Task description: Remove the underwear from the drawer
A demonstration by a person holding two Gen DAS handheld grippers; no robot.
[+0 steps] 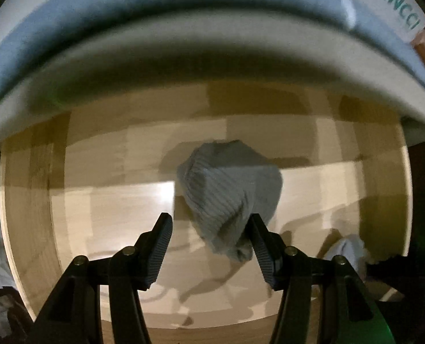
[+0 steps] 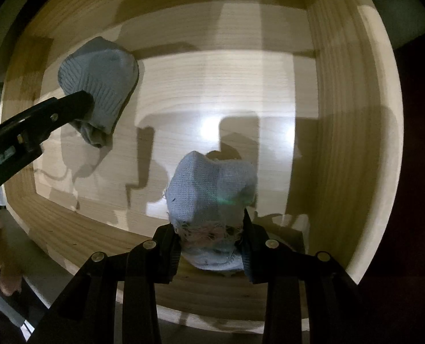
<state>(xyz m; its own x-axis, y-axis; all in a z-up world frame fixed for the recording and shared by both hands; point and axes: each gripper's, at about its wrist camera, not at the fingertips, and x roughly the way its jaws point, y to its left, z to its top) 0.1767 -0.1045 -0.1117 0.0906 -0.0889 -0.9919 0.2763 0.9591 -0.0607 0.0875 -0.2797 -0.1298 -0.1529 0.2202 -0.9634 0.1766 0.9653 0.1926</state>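
Underwear is in both views: a ribbed grey-blue piece [image 1: 229, 189] lies bunched on the pale wooden floor of the drawer [image 1: 97, 200], and a mesh-knit blue piece [image 2: 212, 183] with a frayed edge sits nearer the drawer's front wall. The left gripper [image 1: 209, 235] points down over the ribbed piece; its jaws stand apart, released, with the cloth's lower fold lying against the inner face of the right-hand jaw and a bare gap of drawer floor before the left-hand one. The right gripper [image 2: 211, 243] has its jaws clenched on the mesh piece, whose frayed hem is pinched between them while the rest bulges out ahead of the tips. From the right wrist view, the left gripper's black finger reaches in to the ribbed piece, well left of the clenched jaws. A white and blue padded edge [image 1: 212, 43] arches above the drawer's back wall.
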